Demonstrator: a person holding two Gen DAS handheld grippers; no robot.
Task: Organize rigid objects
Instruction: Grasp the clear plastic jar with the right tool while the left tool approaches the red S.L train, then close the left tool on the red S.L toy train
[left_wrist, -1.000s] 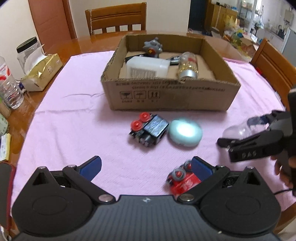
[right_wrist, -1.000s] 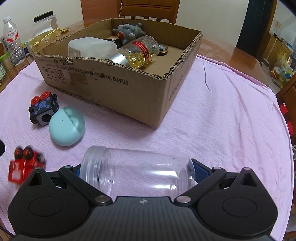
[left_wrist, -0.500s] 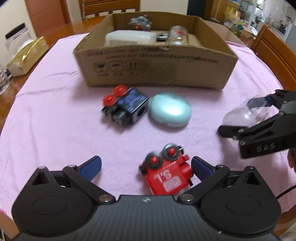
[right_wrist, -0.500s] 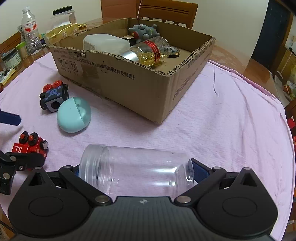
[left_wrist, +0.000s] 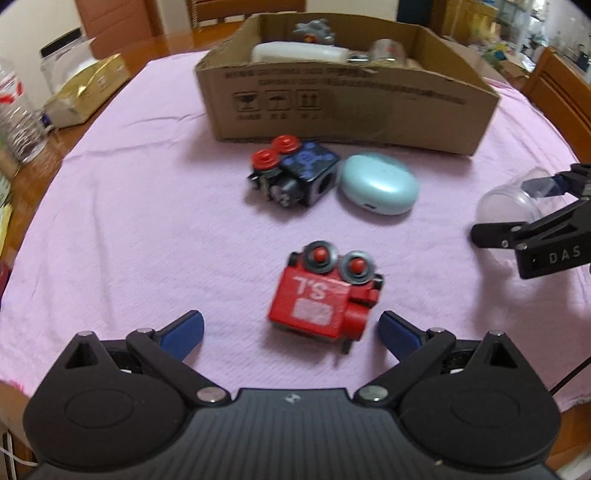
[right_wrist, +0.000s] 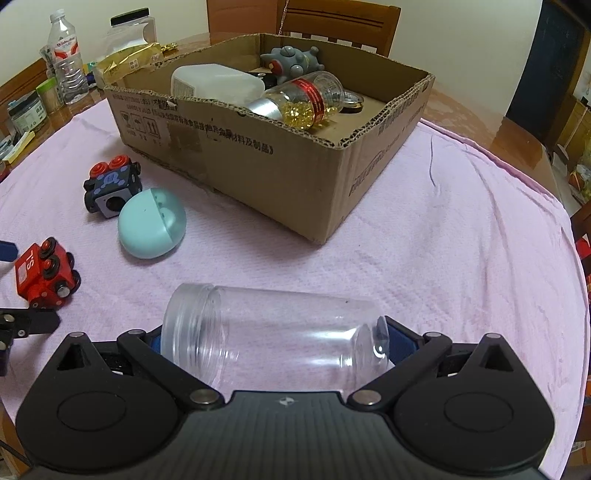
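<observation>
My left gripper (left_wrist: 291, 330) is open, its jaws either side of a red toy train car (left_wrist: 323, 297) lying on the pink cloth, just ahead of the fingertips. My right gripper (right_wrist: 273, 339) is shut on a clear plastic jar (right_wrist: 273, 343) held sideways above the cloth; it also shows at the right in the left wrist view (left_wrist: 517, 236). A dark blue toy car with red wheels (left_wrist: 295, 173) and a teal oval case (left_wrist: 380, 184) lie in front of the cardboard box (left_wrist: 351, 99). The box holds a white container (right_wrist: 218, 83), a capsule bottle (right_wrist: 306, 99) and a grey toy (right_wrist: 291, 62).
A gold packet (left_wrist: 86, 92) and a water bottle (left_wrist: 18, 114) stand off the cloth at the left. Wooden chairs (right_wrist: 336, 18) stand behind the table and at the right. Small jars (right_wrist: 27, 112) sit at the far left.
My left gripper has moved so the red train car now sits centred between its open jaws. My right gripper has risen a little with the jar.
</observation>
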